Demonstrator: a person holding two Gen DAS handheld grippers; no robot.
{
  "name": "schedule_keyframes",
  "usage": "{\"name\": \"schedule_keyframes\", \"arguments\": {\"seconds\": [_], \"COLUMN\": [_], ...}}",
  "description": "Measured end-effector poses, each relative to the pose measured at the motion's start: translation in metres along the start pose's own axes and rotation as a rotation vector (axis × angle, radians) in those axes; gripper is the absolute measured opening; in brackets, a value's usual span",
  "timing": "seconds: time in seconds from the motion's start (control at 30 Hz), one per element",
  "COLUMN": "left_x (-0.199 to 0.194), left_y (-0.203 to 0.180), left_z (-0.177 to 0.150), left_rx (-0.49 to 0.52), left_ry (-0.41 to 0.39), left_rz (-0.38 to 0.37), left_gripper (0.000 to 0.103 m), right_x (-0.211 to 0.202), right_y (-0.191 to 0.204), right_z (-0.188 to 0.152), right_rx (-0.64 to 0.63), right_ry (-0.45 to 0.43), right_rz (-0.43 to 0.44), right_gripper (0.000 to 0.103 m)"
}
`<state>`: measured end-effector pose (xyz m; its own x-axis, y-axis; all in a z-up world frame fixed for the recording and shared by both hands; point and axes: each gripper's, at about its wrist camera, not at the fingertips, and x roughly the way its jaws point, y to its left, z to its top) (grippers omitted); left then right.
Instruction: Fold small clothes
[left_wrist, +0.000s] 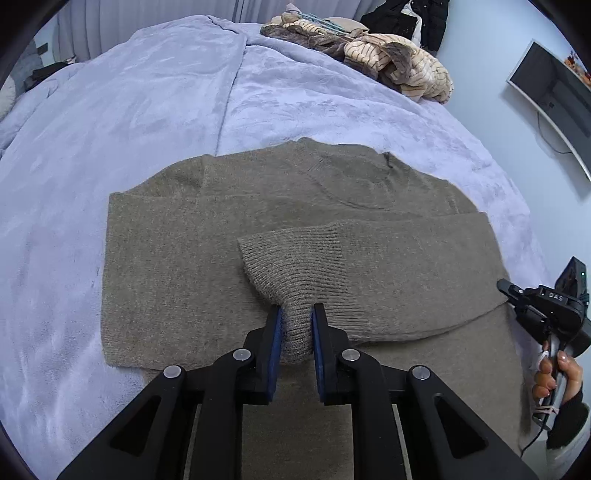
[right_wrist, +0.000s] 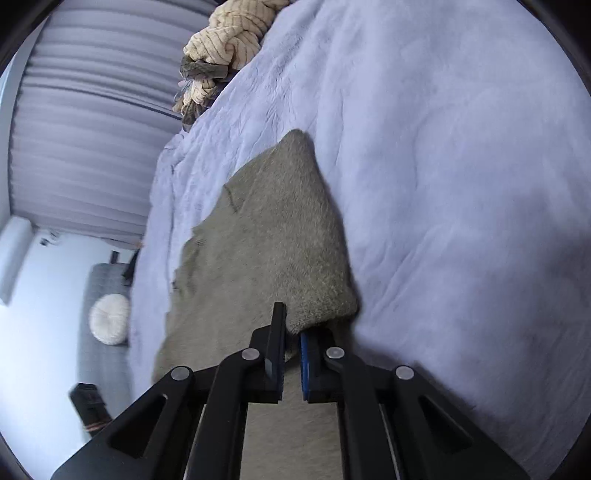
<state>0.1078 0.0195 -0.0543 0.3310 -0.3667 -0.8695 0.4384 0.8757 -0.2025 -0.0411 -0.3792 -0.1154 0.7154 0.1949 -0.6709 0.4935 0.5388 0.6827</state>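
The left gripper (left_wrist: 297, 321) clamps the sweater's (left_wrist: 177, 258) cuff (left_wrist: 291, 273), sleeve laid across the body for folding; the right gripper (right_wrist: 291, 325) pinches an edge before it.

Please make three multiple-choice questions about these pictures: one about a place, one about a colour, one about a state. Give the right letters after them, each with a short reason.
1. Where does the striped beige pile of clothes lie?
A. at the far edge of the bed
B. on top of the sweater
C. on the floor

2. What colour is the blanket under the sweater?
A. dark green
B. pale lilac-blue
C. red

3. What is the left gripper doing?
A. standing open over the bare blanket
B. clamped shut on the ribbed sleeve cuff
C. holding a hanger

Answers:
1 A, the pile sits beyond the sweater near the bed's far side.
2 B, the plush cover looks light lilac-blue in both views.
3 B, the blue pads pinch the ribbed knit between them.
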Motion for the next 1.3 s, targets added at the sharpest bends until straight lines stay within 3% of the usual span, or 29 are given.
{"name": "schedule_keyframes", "arguments": {"seconds": [0.07, 0.1, 0.17, 0.27, 0.3, 0.33, 0.4, 0.47, 0.6, 0.67, 0.73, 0.8, 0.9, 0.93, 0.97, 1.03, 1.17, 1.3], "left_x": [0.008, 0.012, 0.004, -0.012, -0.018, -0.021, -0.024, -0.018, 0.004, 0.02, 0.027, 0.024, 0.023, 0.024, 0.026, 0.027, 0.024, 0.022], "left_y": [0.005, 0.01, 0.023, 0.032, 0.034, 0.034, 0.03, 0.017, -0.007, -0.012, -0.013, -0.014, -0.014, -0.014, -0.014, -0.01, -0.008, -0.005], "left_z": [-0.005, -0.008, -0.013, -0.01, -0.008, -0.006, -0.001, 0.007, 0.011, 0.007, 0.001, -0.003, -0.007, -0.009, -0.01, -0.014, -0.017, -0.017], "left_rx": [0.028, 0.033, -0.005, -0.052, -0.067, -0.076, -0.086, -0.068, -0.027, -0.008, -0.005, 0.008, 0.027, 0.031, 0.027, 0.004, -0.002, -0.01], "left_ry": [0.009, 0.036, 0.03, 0.003, -0.016, -0.027, -0.045, -0.043, -0.02, 0.01, 0.017, 0.005, 0.007, 0.003, 0.001, -0.016, -0.021, -0.019], "left_rz": [0.187, 0.229, 0.165, 0.14, 0.123, 0.11, 0.077, 0.071, 0.078, 0.12, 0.134, 0.136, 0.141, 0.154, 0.177, 0.182, 0.171, 0.161], "left_gripper": [0.018, 0.018, 0.018, 0.018, 0.018, 0.018, 0.018, 0.018, 0.018, 0.018, 0.018, 0.018, 0.021, 0.027, 0.043, 0.047, 0.047, 0.048], "right_x": [0.002, 0.002, -0.004, -0.019, -0.028, -0.037, -0.054, -0.057, -0.032, -0.02, -0.006, -0.004, -0.02, -0.019, -0.014, 0.003, -0.002, -0.02], "right_y": [-0.012, -0.02, -0.028, -0.022, -0.019, -0.015, -0.01, -0.011, -0.02, -0.016, -0.006, 0.01, 0.041, 0.045, 0.044, 0.034, 0.025, 0.027], "right_z": [-0.001, -0.003, -0.004, -0.006, -0.006, -0.006, -0.002, 0.007, 0.021, 0.023, 0.024, 0.022, 0.014, 0.012, 0.011, 0.008, 0.008, 0.006], "right_rx": [0.036, 0.066, 0.094, 0.038, 0.007, -0.021, -0.07, -0.075, -0.039, -0.062, -0.117, -0.212, -0.428, -0.473, -0.497, -0.515, -0.449, -0.428], "right_ry": [0.016, 0.024, 0.038, 0.049, 0.032, 0.005, -0.06, -0.072, 0.002, 0.034, 0.088, 0.103, 0.038, 0.041, 0.059, 0.097, 0.056, 0.025], "right_rz": [0.002, 0.025, 0.065, 0.084, 0.085, 0.085, 0.076, 0.058, 0.049, 0.047, 0.013, -0.075, -0.197, -0.233, -0.269, -0.325, -0.293, -0.319], "right_gripper": [0.005, 0.004, 0.004, 0.016, 0.033, 0.056, 0.068, 0.068, 0.065, 0.061, 0.016, 0.016, 0.016, 0.016, 0.016, 0.016, 0.016, 0.019]}}
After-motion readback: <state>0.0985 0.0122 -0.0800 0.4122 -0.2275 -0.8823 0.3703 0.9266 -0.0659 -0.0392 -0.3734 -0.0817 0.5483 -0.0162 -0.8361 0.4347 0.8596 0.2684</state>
